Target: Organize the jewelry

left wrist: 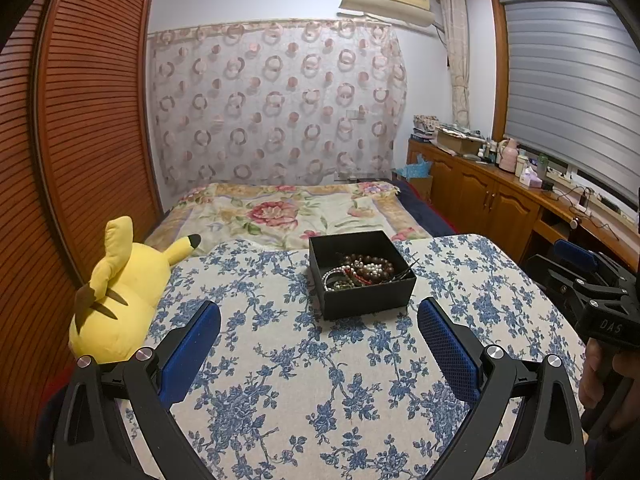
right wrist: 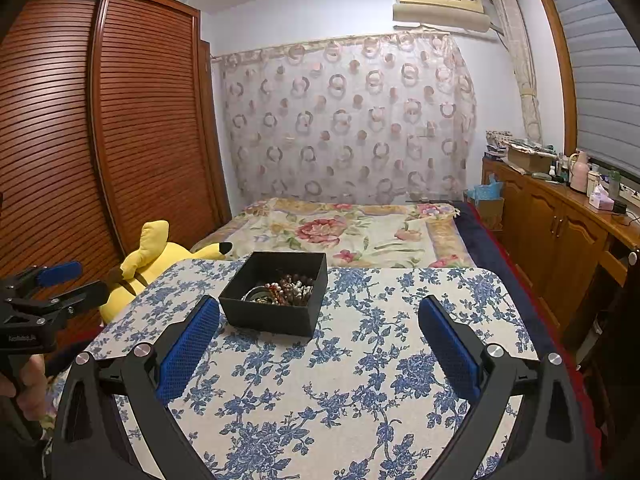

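Gaping jaws; beyond, jewelry box [left wrist: 362, 274]

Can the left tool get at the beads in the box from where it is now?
Probably yes. The left tool is open and empty, the box has no lid, and only bare tablecloth lies between them. The beads sit exposed.

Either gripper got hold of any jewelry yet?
No. The left gripper and right gripper are both open and empty; the jewelry lies in the black box.

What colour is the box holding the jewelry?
Black; the box shows best in the left wrist view, open-topped.
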The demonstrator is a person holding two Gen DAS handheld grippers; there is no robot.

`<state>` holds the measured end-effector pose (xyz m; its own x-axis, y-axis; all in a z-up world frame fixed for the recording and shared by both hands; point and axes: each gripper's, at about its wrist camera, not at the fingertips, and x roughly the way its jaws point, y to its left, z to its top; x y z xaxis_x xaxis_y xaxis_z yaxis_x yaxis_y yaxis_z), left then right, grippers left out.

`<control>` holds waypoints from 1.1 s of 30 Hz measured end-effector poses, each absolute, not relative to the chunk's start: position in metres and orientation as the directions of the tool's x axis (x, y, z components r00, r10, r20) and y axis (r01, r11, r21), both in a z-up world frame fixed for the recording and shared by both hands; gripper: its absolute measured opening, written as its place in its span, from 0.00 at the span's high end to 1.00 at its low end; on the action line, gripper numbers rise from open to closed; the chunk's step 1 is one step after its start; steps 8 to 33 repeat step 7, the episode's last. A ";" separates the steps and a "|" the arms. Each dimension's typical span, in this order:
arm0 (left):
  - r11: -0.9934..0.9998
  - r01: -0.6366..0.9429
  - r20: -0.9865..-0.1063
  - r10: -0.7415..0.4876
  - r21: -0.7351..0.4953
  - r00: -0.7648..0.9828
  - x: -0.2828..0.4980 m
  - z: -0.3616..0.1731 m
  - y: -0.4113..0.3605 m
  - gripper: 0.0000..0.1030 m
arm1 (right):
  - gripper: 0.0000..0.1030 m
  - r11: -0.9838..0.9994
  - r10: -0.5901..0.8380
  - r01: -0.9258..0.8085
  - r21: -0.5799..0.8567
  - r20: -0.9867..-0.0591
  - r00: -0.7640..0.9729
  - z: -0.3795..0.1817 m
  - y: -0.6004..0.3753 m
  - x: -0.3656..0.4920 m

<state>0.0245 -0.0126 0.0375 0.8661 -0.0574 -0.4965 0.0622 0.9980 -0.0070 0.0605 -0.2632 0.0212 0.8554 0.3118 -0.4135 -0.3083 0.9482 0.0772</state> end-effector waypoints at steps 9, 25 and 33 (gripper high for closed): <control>0.998 0.061 -0.498 -0.057 -0.007 0.865 0.024 0.039 -0.012 0.08 | 0.03 0.949 0.311 -0.307 0.077 -0.413 0.856 0.021 -0.261 0.060; 0.998 0.061 -0.498 -0.057 -0.007 0.865 0.024 0.039 -0.012 0.08 | 0.03 0.949 0.311 -0.307 0.077 -0.413 0.856 0.021 -0.261 0.060; 0.998 0.061 -0.498 -0.057 -0.007 0.865 0.024 0.039 -0.012 0.08 | 0.03 0.949 0.311 -0.307 0.077 -0.413 0.856 0.021 -0.261 0.060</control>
